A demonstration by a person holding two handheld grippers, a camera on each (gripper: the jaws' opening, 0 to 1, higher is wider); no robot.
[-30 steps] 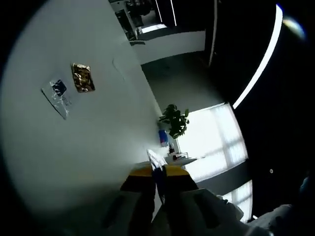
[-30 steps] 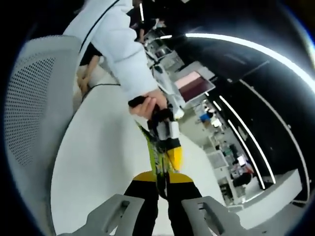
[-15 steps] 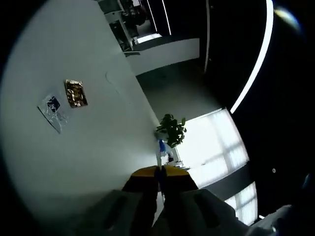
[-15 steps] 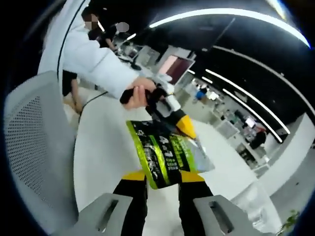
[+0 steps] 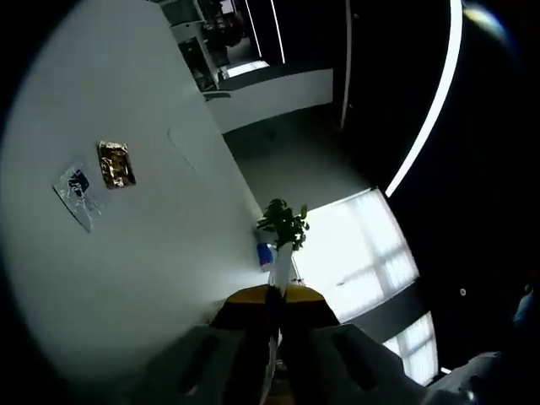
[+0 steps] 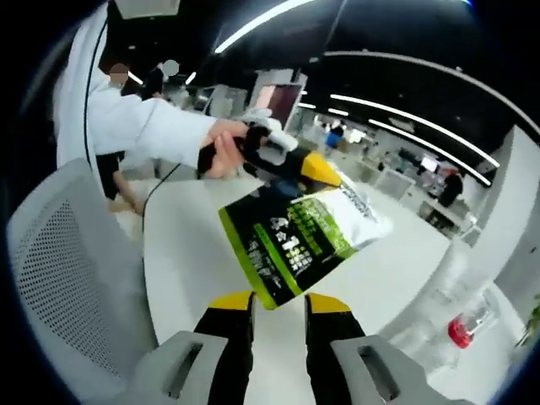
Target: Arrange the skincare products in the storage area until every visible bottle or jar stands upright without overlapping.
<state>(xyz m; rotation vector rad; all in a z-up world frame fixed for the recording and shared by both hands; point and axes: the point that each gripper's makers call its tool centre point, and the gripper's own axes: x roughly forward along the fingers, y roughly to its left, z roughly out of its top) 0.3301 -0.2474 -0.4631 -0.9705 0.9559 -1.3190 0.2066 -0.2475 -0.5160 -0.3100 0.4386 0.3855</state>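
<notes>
Along the left gripper view, the left gripper is clenched on the thin edge of a packet seen end-on between its yellow-tipped jaws, as a second ago. The camera has rolled a little, so the white tabletop and its two small sachets, a brown foil one and a clear one with a blue patch, sit further left and smaller. A potted green plant stands by the bright window.

Across the right gripper view, the green-and-black printed pouch, edge-on a second ago, now faces the camera flat. The right gripper grasps its lower corner. A white-sleeved hand holds the left gripper at the pouch's upper edge. A clear bottle with a red base lies on the table to the right, and a grey mesh chair stands on the left.
</notes>
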